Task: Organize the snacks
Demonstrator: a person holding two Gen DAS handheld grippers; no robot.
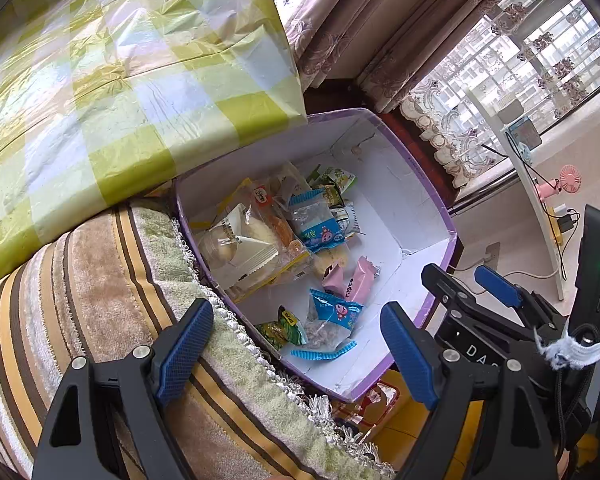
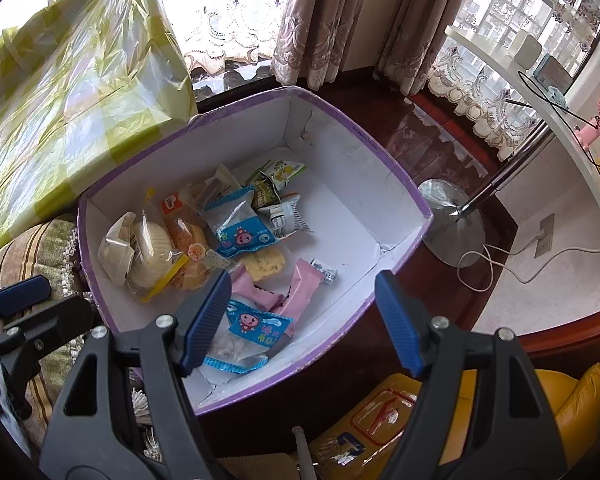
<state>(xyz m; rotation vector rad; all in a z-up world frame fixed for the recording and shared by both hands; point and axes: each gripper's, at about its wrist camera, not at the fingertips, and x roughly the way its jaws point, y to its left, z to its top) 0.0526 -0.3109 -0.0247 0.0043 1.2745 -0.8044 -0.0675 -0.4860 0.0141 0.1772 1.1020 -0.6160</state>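
Both grippers, left gripper (image 1: 296, 344) and right gripper (image 2: 300, 320), hover empty with jaws apart above the purple box (image 2: 388, 160); the blue snack packet (image 2: 256, 328) lies probably nearest the right, lengthwise toward it.

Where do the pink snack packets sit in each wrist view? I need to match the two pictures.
Left wrist: pink snack packets lie low and centre-right in the purple box.
Right wrist: they lie at centre, just beyond the near blue fingers.
Shared landmark: the blue cartoon-printed packet directly below them.
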